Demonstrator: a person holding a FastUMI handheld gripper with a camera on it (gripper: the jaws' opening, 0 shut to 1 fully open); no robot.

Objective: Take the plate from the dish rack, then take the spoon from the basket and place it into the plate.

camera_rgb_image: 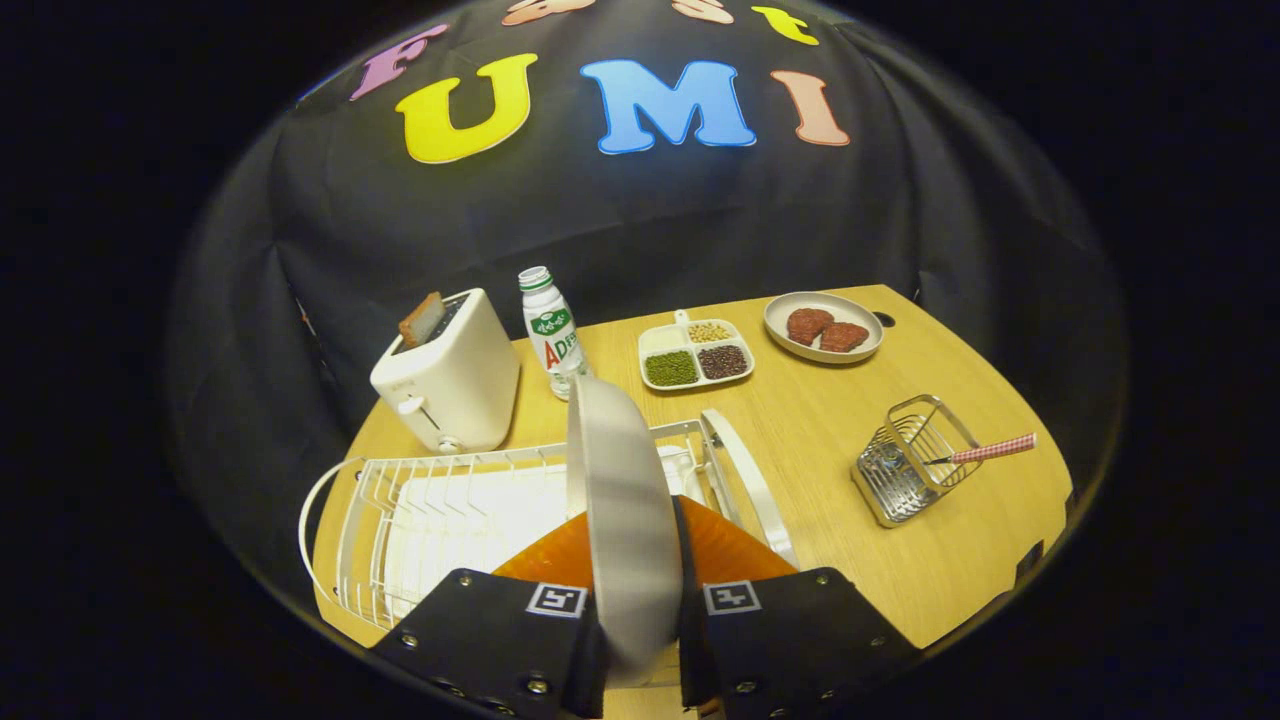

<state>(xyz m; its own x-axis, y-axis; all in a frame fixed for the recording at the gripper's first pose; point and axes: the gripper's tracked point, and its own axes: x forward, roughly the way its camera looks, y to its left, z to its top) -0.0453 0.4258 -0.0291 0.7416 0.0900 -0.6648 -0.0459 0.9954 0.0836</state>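
A pale round plate (620, 510) stands on edge between my two fingers, and my gripper (640, 600) is shut on its rim. The plate is held above the white wire dish rack (440, 510), which lies just ahead of the fingers on the wooden table. Off to the right, beyond the fingers, a small metal wire basket (915, 465) sits on the table. A spoon with a pink checked handle (985, 450) lies in it, the handle poking out to the right over the basket's rim.
A white toaster (450, 375) with a slice of bread stands behind the rack. Beside it is a small bottle (552, 335). Farther back are a divided tray of beans (695, 355) and a plate with meat pieces (822, 327). Bare tabletop (820, 470) lies between rack and basket.
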